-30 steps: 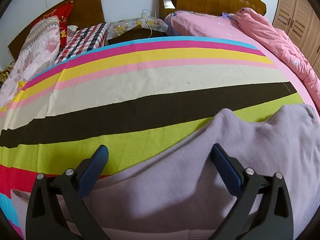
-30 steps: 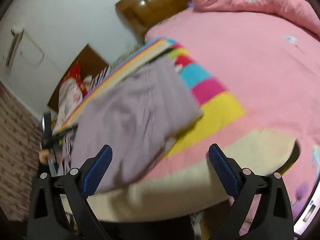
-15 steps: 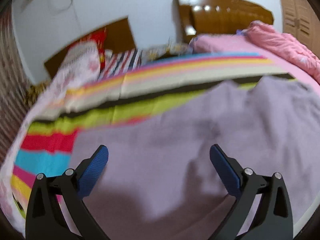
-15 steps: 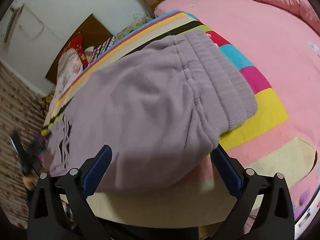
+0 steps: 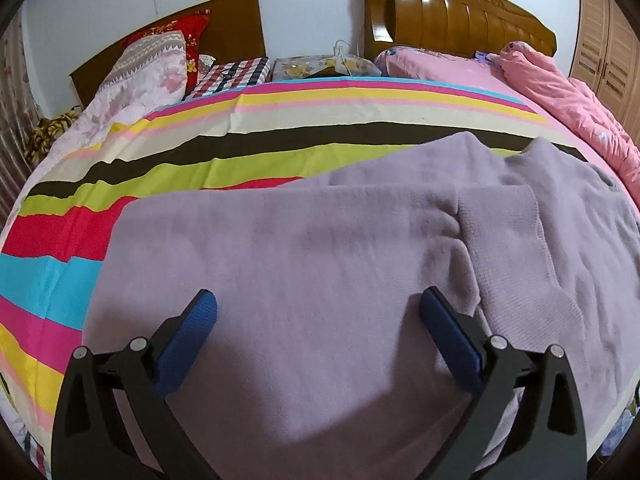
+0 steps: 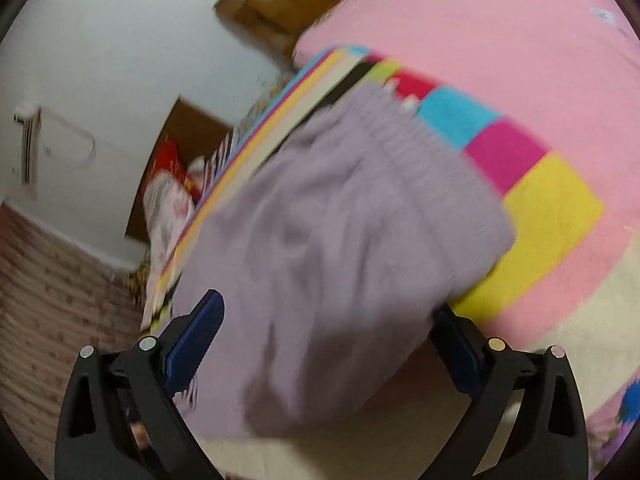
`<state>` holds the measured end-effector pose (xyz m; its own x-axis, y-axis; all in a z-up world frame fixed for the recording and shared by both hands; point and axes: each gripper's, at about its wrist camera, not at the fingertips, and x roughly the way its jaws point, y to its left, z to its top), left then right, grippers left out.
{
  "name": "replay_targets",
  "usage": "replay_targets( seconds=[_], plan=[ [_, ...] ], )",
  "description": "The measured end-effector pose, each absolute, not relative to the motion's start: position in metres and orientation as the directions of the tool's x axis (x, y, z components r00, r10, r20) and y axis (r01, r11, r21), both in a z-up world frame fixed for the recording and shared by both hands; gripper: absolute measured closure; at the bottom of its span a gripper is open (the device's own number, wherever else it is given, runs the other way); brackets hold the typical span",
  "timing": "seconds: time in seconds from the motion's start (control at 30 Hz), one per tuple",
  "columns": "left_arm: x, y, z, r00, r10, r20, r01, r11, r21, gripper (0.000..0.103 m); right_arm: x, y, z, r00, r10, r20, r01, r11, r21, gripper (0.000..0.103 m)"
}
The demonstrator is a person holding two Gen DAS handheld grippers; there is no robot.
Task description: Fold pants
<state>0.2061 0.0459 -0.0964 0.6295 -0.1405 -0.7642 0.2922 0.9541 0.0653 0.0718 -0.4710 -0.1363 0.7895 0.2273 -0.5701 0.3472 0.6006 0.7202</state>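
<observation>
Lilac knit pants (image 5: 320,264) lie folded flat on a striped sheet (image 5: 280,120), filling the near half of the left wrist view. My left gripper (image 5: 318,312) hovers over them, open, with nothing between its blue pads. The right wrist view is tilted and blurred; it shows the same pants (image 6: 340,240) with the ribbed waistband (image 6: 416,148) at the far end. Over their near end my right gripper (image 6: 324,320) stands open, and its right pad is partly hidden behind the cloth edge.
A pink quilt (image 5: 568,100) is bunched at the far right on the pink bed (image 6: 500,32). Pillows (image 5: 148,68) and wooden headboards (image 5: 460,20) line the back wall. A wardrobe (image 5: 608,48) stands at the right edge.
The left gripper pulled back and steadied, so the pants now fill its near view. The right view swung and tilted, going from over the pants to a slanted, blurred look along them.
</observation>
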Motion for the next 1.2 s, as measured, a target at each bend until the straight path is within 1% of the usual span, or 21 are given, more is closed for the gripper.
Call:
replay_targets(
  seconds=[0.03,0.07,0.13,0.2,0.27,0.3,0.33,0.4,0.43,0.47,0.5,0.53,0.6,0.73,0.77,1.0,1.13,1.2],
  plan=[
    [0.207,0.047,-0.096,0.629,-0.141,-0.764,0.292,0.954,0.064,0.001,0.077,-0.475,-0.137,0.798,0.199,-0.569,0.357,0.604,0.712,0.007],
    [0.207,0.046,-0.097,0.629,-0.14,-0.764,0.292,0.954,0.065,0.001,0.084,-0.475,-0.135,0.793,0.201,-0.575,0.357,0.612,0.706,0.007],
    [0.207,0.047,-0.097,0.629,-0.141,-0.765,0.292,0.954,0.065,0.001,0.1,-0.47,-0.136,0.765,0.313,-0.564,0.287,0.618,0.732,0.007],
    [0.207,0.047,-0.097,0.629,-0.139,-0.765,0.291,0.954,0.066,0.001,0.107,-0.466,-0.136,0.732,0.37,-0.573,0.239,0.647,0.724,0.007],
    [0.207,0.046,-0.097,0.629,-0.137,-0.765,0.291,0.954,0.068,0.001,0.103,-0.476,-0.139,0.746,0.362,-0.559,0.248,0.627,0.739,0.017],
    [0.208,0.047,-0.097,0.629,-0.137,-0.765,0.29,0.954,0.068,0.001,0.1,-0.483,-0.141,0.754,0.35,-0.557,0.269,0.608,0.747,0.029],
    [0.208,0.047,-0.097,0.629,-0.138,-0.765,0.291,0.955,0.066,0.001,0.096,-0.486,-0.142,0.757,0.34,-0.557,0.281,0.6,0.749,0.043],
    [0.207,0.046,-0.097,0.628,-0.138,-0.766,0.289,0.955,0.066,0.001,0.089,-0.493,-0.149,0.771,0.321,-0.55,0.291,0.591,0.753,0.059],
    [0.207,0.046,-0.097,0.628,-0.139,-0.766,0.289,0.955,0.064,0.001,0.086,-0.495,-0.151,0.782,0.322,-0.534,0.283,0.58,0.764,0.066],
    [0.208,0.047,-0.097,0.628,-0.14,-0.766,0.288,0.956,0.061,0.001,0.077,-0.498,-0.15,0.815,0.295,-0.499,0.274,0.562,0.78,0.07],
    [0.208,0.048,-0.097,0.627,-0.141,-0.766,0.282,0.958,0.054,0.001,0.07,-0.501,-0.146,0.839,0.271,-0.472,0.262,0.559,0.787,0.077],
    [0.209,0.048,-0.097,0.627,-0.139,-0.766,0.277,0.96,0.052,0.001,0.058,-0.503,-0.14,0.864,0.245,-0.439,0.246,0.555,0.794,0.079],
    [0.209,0.047,-0.097,0.627,-0.136,-0.767,0.276,0.96,0.055,0.001,0.04,-0.507,-0.135,0.886,0.212,-0.411,0.247,0.536,0.808,0.079],
    [0.211,0.046,-0.098,0.626,-0.13,-0.769,0.27,0.961,0.057,0.001,0.039,-0.513,-0.162,0.858,0.205,-0.471,0.316,0.512,0.799,0.079],
    [0.212,0.047,-0.098,0.626,-0.13,-0.769,0.27,0.961,0.057,0.001,0.038,-0.513,-0.166,0.859,0.201,-0.47,0.322,0.503,0.802,0.08],
    [0.212,0.047,-0.098,0.626,-0.13,-0.769,0.27,0.961,0.058,0.001,0.034,-0.496,-0.149,0.869,0.146,-0.474,0.322,0.56,0.763,0.08],
    [0.212,0.047,-0.098,0.626,-0.133,-0.769,0.272,0.961,0.055,0.001,0.032,-0.49,-0.146,0.867,0.126,-0.483,0.343,0.553,0.759,0.08],
    [0.212,0.047,-0.098,0.626,-0.133,-0.768,0.272,0.961,0.055,0.001,0.027,-0.483,-0.135,0.871,0.102,-0.481,0.336,0.591,0.733,0.08]
  ],
)
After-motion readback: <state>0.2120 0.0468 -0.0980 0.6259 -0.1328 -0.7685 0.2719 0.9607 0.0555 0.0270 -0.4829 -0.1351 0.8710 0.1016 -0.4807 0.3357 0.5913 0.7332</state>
